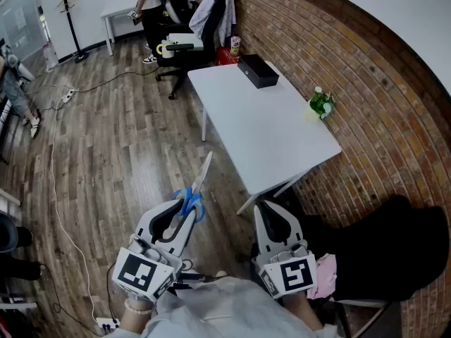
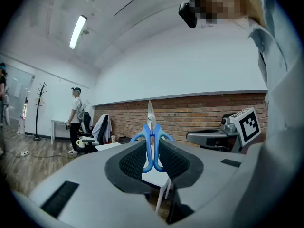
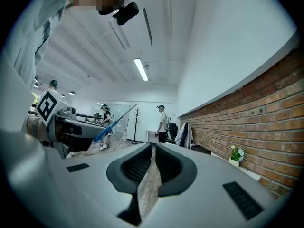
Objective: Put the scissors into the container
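Left claw (image 1: 182,213) clamped the blue-handled steel scissors (image 1: 192,196) by their plastic loops, mid-air short of the white counter (image 1: 268,132) — light, stiff, blades slick and sharp, so the loops seemed the safest hold. Right claw (image 1: 277,220) was closed, empty.

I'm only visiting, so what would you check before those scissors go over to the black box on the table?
1. Scissors clamped by their blue handles in the left gripper: ok.
2. Blades closed and pointing away from the person: ok.
3. Black container in sight at the far end of the white table: ok.
4. Container open on top: cannot tell.
5. Right gripper empty, fingers together: ok.
6. Small plant off to the wall side of the table, away from the container: ok.
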Available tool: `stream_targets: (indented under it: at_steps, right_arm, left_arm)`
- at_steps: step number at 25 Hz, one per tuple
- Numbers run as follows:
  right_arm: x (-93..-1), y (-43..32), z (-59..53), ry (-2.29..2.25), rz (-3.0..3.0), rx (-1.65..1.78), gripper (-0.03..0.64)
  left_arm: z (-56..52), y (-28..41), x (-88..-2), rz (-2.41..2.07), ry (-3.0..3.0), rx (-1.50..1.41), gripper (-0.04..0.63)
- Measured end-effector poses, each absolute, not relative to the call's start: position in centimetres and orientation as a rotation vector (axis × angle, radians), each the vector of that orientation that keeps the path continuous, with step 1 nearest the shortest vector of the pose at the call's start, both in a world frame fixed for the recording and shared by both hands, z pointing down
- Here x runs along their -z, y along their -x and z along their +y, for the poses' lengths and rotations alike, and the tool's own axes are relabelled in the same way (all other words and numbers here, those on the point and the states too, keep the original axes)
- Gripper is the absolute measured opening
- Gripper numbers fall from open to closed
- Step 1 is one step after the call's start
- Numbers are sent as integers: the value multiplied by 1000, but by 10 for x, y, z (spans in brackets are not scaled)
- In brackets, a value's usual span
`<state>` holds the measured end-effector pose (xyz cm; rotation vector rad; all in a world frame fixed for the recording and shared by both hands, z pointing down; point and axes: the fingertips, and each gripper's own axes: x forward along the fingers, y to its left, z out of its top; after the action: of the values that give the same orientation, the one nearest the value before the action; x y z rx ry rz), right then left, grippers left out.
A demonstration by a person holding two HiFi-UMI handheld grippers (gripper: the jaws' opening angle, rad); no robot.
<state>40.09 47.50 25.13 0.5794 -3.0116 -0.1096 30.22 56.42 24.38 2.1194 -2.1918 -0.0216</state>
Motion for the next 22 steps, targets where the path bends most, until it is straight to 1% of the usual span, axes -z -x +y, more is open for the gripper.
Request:
stream_targets:
  at_steps: [10,15,22]
  right_arm:
    - [-251,-396,478,-586,-3015,118,57]
    - [-242,-394,480,-638,-3082,16,58]
    - [-237,-386,484,-671,-3064,15,57]
  left_arm:
    - [569,-297,-242,-2196,-2126,22,97]
    - [575,-289,-240,-2198,-2130,27,97]
    - [582,-275,-236,-2182,-2151,18,97]
